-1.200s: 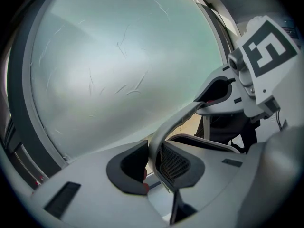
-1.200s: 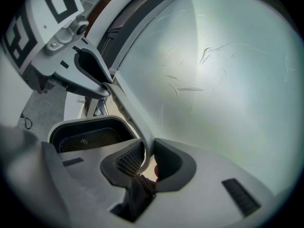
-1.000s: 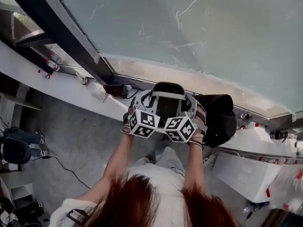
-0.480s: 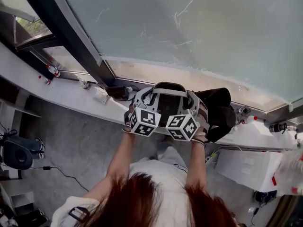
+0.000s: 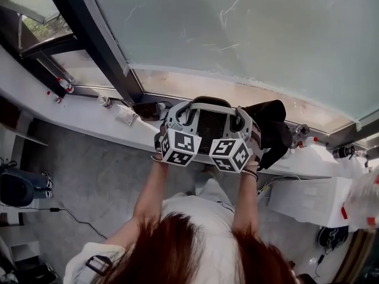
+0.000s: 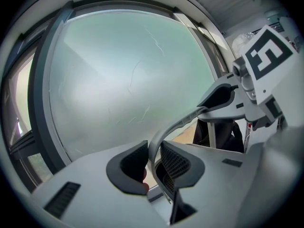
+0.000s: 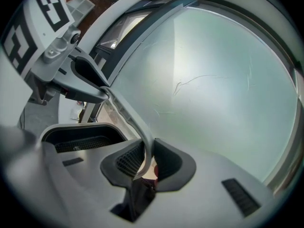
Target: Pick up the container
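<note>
Frosted window [image 5: 266, 40] behind; left gripper [image 6: 153, 163] and right gripper [image 7: 148, 161] each clamp the container [image 5: 208, 123] by its rim (lifting step, apparently off the sill [image 5: 86, 116]); next, raise both sides evenly

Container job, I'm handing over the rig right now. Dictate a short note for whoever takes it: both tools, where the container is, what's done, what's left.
Left tool: shut on the container, at its left rim.
Right tool: shut on the right rim.
Container: held between both tools in front of the window, apparently clear of the white ledge.
Done: the grasp and, it seems, the lift.
Left: hold it level. Nothing shows where it goes next.
</note>
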`<state>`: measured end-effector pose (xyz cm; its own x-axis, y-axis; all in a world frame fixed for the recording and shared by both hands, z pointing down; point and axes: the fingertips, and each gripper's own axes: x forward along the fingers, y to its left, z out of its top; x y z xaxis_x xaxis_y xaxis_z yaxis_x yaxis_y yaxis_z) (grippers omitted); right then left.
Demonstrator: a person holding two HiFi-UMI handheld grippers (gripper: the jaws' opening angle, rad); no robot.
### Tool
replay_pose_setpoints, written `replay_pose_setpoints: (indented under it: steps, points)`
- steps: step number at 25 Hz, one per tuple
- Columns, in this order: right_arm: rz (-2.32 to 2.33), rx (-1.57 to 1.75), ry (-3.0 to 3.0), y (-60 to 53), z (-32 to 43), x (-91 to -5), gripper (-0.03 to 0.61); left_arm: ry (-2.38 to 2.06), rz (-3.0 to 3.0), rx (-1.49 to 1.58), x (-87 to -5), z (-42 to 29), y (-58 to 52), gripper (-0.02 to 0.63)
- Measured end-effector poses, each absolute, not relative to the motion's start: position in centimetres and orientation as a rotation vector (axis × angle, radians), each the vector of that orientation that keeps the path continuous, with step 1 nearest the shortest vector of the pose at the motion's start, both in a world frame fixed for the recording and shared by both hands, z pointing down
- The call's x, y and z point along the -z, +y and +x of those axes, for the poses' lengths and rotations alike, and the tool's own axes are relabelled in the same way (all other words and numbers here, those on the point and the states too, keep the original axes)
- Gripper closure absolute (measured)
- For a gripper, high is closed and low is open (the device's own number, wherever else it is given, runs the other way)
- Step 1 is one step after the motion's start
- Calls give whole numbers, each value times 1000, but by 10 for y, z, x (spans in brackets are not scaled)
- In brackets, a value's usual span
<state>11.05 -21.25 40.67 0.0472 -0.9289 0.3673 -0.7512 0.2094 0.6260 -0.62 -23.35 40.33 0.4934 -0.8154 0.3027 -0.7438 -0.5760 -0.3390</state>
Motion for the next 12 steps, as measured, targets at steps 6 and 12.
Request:
replay_pose_setpoints:
  steps: [6, 12]
  points:
    - [1613, 326, -1759, -192, 96, -390, 502, 1363, -2569, 602, -386, -21, -212, 525]
    - [1641, 334, -1788, -170, 83, -379, 502, 1360, -2545, 570, -373, -34, -191, 525]
